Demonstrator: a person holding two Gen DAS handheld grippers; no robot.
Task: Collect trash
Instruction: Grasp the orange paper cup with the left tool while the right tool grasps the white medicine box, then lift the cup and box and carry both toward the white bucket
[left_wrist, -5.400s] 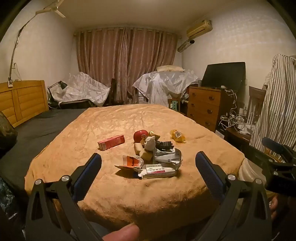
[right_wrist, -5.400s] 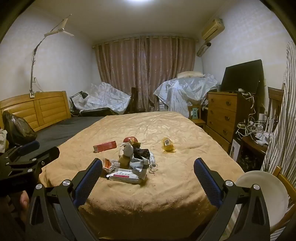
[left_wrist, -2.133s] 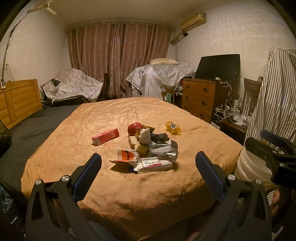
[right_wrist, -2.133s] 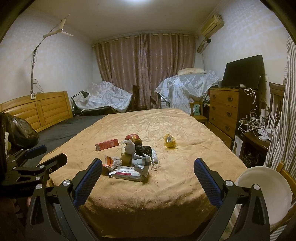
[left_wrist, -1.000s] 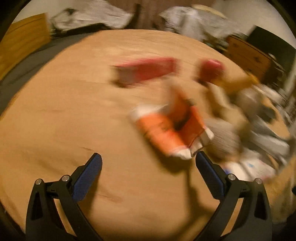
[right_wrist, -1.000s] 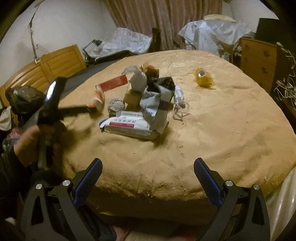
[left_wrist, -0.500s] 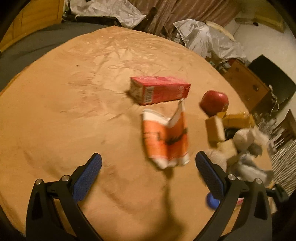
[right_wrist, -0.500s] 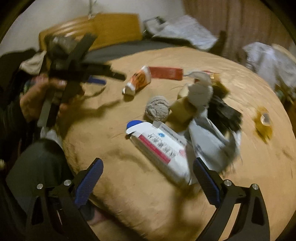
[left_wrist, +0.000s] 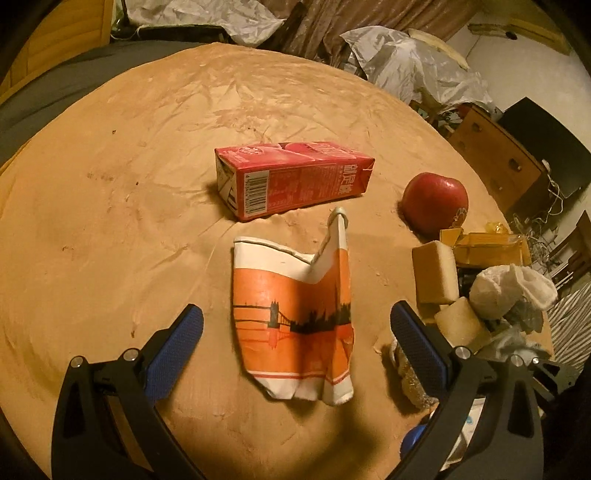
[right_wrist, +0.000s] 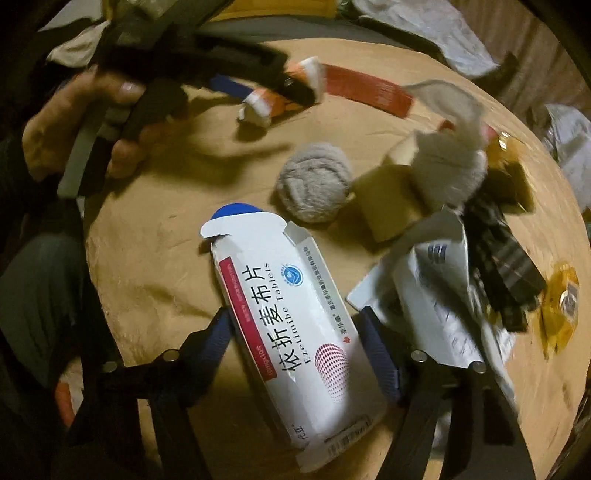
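A flattened orange and white paper cup (left_wrist: 295, 314) lies on the tan bedspread (left_wrist: 110, 221). My left gripper (left_wrist: 295, 343) is open, one finger on each side of the cup. My right gripper (right_wrist: 295, 343) is half open, its fingers straddling a white tablet box (right_wrist: 291, 332) without pressing it. The right wrist view also shows the left gripper (right_wrist: 258, 88) over the cup (right_wrist: 266, 103). A red drink carton (left_wrist: 291, 177) lies behind the cup.
A red apple (left_wrist: 436, 199), tan sponge blocks (left_wrist: 436, 273), a crumpled tissue (left_wrist: 506, 284), a grey rolled wad (right_wrist: 314, 184), torn white paper (right_wrist: 432, 295), a dark wrapper (right_wrist: 506, 266) and a yellow wrapper (right_wrist: 561, 302) lie on the bed. A dresser (left_wrist: 495, 158) stands to the right.
Both grippers have dropped from far back down to the bed. The left one has closed in around the paper cup. The right one has come onto the tablet box and narrowed its jaws.
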